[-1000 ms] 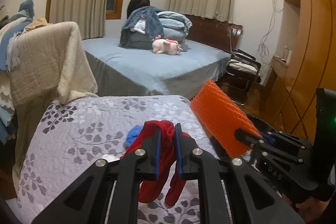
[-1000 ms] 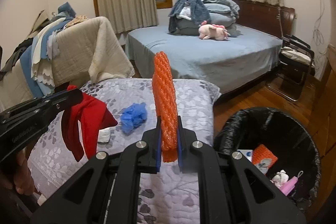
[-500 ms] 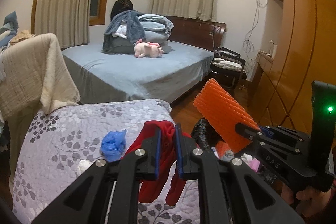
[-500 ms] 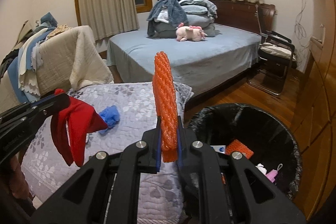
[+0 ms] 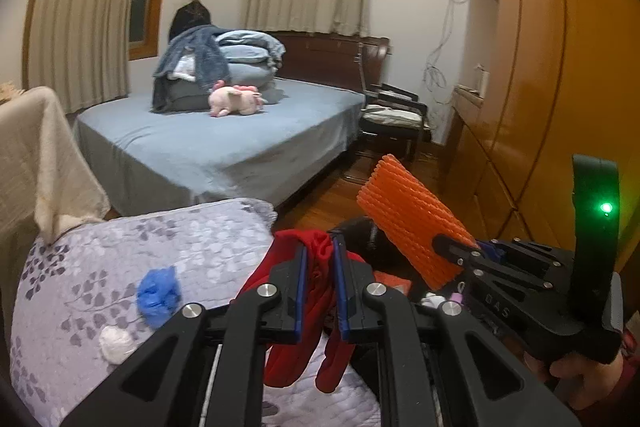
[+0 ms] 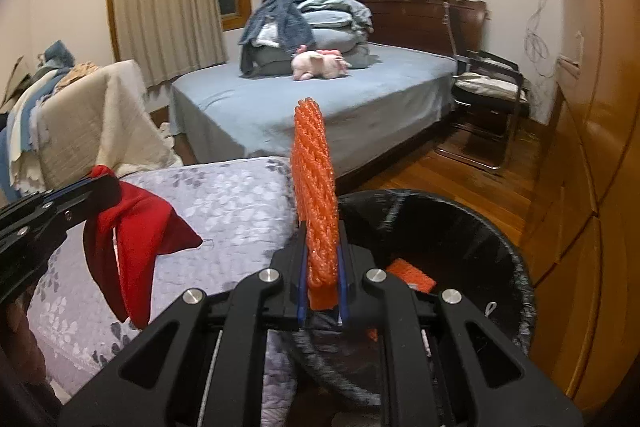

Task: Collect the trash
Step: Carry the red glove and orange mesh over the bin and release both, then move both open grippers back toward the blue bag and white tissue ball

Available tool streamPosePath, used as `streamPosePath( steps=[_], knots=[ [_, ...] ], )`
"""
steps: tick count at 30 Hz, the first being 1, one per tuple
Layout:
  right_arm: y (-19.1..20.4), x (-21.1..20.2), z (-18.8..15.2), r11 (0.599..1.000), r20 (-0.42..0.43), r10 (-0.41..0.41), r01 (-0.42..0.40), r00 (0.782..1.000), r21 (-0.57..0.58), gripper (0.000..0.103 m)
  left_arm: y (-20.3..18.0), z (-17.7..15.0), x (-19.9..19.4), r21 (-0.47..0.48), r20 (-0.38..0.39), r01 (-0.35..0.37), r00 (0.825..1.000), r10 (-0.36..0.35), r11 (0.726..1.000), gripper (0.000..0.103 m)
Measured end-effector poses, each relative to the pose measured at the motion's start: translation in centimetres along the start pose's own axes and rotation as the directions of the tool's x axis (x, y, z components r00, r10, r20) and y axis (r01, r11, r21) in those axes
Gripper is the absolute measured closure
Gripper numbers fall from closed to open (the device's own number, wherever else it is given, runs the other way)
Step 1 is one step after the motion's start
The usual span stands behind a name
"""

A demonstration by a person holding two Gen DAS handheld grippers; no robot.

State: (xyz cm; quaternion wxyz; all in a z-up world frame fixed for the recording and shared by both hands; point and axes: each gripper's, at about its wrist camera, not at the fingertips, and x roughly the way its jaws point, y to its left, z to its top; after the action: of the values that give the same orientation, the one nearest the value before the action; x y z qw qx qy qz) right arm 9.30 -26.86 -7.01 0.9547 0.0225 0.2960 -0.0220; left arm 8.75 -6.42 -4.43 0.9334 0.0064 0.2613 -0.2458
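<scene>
We start with the round bin lined with a black plastic bag [image 6: 472, 227], which fills the right wrist view from 3 to 5 o'clock; its rim lies just beside the edge of the low surface under a grey floral quilt [image 6: 224, 195], and bare wooden floor opens beyond it toward 2 o'clock, so we judge there is free room above the mouth for both loads. An orange scrap already lies inside it. The right hand-held gripper [image 6: 322, 279] pinches the flat orange foam-net sleeve [image 6: 314, 187] by its lower end; it stands upright over the bin's near rim. We judge it very light and springy, so it may cling to the pads on release. The left hand-held gripper [image 5: 319, 281] is pressed together on the limp red cloth piece [image 5: 292, 355], held at a bunched fold, its tails hanging free over the quilt edge. Soft and light, we expect it to drape and perhaps snag the rim. On the quilt at 9 o'clock rest a crumpled blue wad [image 5: 157, 293] and, nearer, a small white crumpled wad [image 5: 116, 343], both light and easily pinched from above
</scene>
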Motion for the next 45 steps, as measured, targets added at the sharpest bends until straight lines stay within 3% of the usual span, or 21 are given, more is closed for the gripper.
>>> streamPosePath(
  steps=[14, 29, 32, 34, 36, 38, 40, 42, 43, 45],
  knots=[
    [-5.2, 0.8, -0.8, 0.993, -0.023, -0.108, 0.109, 0.994, 0.052, 0.092, -4.2, 0.7, 3.6, 0.058, -0.025, 0.098, 0.995, -0.096, 0.994, 0.091],
    [-10.6, 4.0, -2.9, 0.971, -0.11, -0.203, 0.214, 0.973, 0.106, 0.092, -8.5, 0.4, 13.3, 0.097, -0.117, 0.216, 0.972, -0.205, 0.971, 0.091],
    [-11.6, 4.8, -3.4, 0.966, -0.125, -0.221, 0.235, 0.967, 0.11, 0.088, -9.5, 0.4, 14.9, 0.11, -0.142, 0.251, 0.962, -0.234, 0.962, 0.088],
    [-12.0, 5.2, -3.7, 0.962, -0.139, -0.236, 0.251, 0.962, 0.105, 0.067, -9.6, 0.5, 15.8, 0.101, -0.155, 0.262, 0.957, -0.245, 0.96, 0.079],
    [-12.4, 5.5, -3.9, 0.958, -0.141, -0.249, 0.265, 0.958, 0.106, 0.056, -9.3, 0.5, 16.3, 0.084, -0.161, 0.253, 0.958, -0.237, 0.964, 0.058],
    [-12.7, 5.4, -4.3, 0.956, -0.141, -0.255, 0.271, 0.957, 0.112, 0.044, -8.5, 0.5, 16.2, 0.065, -0.154, 0.238, 0.962, -0.226, 0.969, 0.054],
    [-12.7, 5.2, -4.6, 0.949, -0.129, -0.278, 0.293, 0.952, 0.116, 0.019, -7.8, 0.6, 16.0, 0.057, -0.149, 0.218, 0.967, -0.207, 0.974, 0.049],
    [-12.4, 4.8, -4.8, 0.939, -0.112, -0.311, 0.323, 0.944, 0.115, 0.009, -6.5, 0.6, 15.2, 0.045, -0.135, 0.188, 0.974, -0.18, 0.981, 0.038],
    [-12.3, 4.7, -4.8, 0.939, -0.107, -0.313, 0.324, 0.944, 0.115, 0.008, -5.9, 0.7, 15.1, 0.043, -0.132, 0.176, 0.977, -0.169, 0.983, 0.035],
    [-12.1, 4.5, -4.8, 0.944, -0.101, -0.297, 0.308, 0.949, 0.121, 0.006, -4.6, 0.7, 14.1, 0.033, -0.11, 0.131, 0.986, -0.127, 0.991, 0.02]
  ],
)
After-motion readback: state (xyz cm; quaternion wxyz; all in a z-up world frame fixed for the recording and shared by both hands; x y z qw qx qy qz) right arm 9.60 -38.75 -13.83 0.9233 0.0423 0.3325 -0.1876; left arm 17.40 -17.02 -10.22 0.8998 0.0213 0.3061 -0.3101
